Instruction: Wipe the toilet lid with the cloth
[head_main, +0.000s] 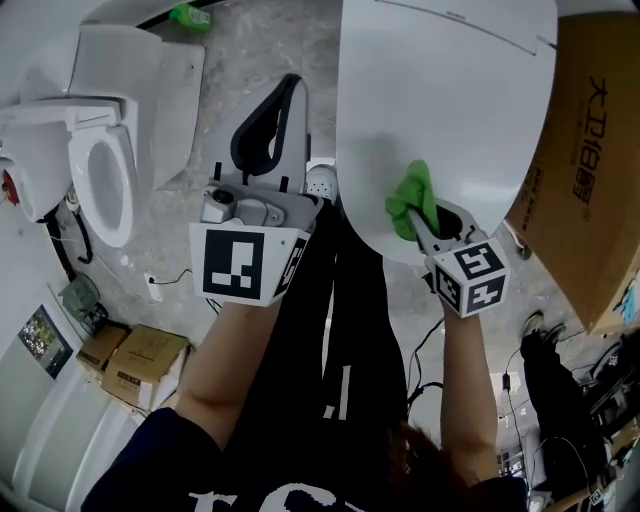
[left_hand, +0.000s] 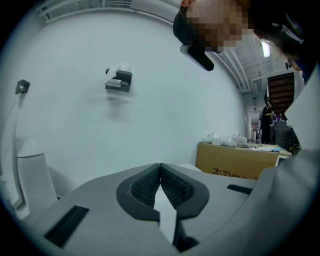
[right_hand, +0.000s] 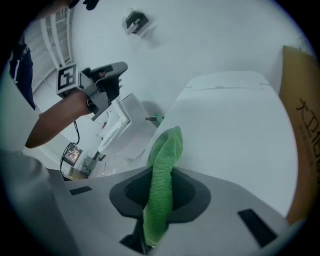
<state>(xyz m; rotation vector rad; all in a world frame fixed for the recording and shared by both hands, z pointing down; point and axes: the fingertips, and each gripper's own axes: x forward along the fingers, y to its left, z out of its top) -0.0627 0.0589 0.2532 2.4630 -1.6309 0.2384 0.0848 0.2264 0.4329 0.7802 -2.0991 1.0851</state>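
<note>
A white toilet lid (head_main: 440, 90) fills the upper middle of the head view, shut flat. My right gripper (head_main: 425, 222) is shut on a green cloth (head_main: 412, 196) at the lid's near edge; the cloth (right_hand: 162, 180) sticks out between the jaws towards the lid (right_hand: 235, 130) in the right gripper view. My left gripper (head_main: 268, 130) is held up left of the lid, apart from it, with its jaws shut on nothing (left_hand: 160, 172).
A second white toilet (head_main: 100, 140) with its seat open stands at the left. A large cardboard box (head_main: 585, 170) stands right of the lid. Small boxes (head_main: 135, 362) and cables lie on the floor at lower left. A green item (head_main: 190, 15) lies at the far wall.
</note>
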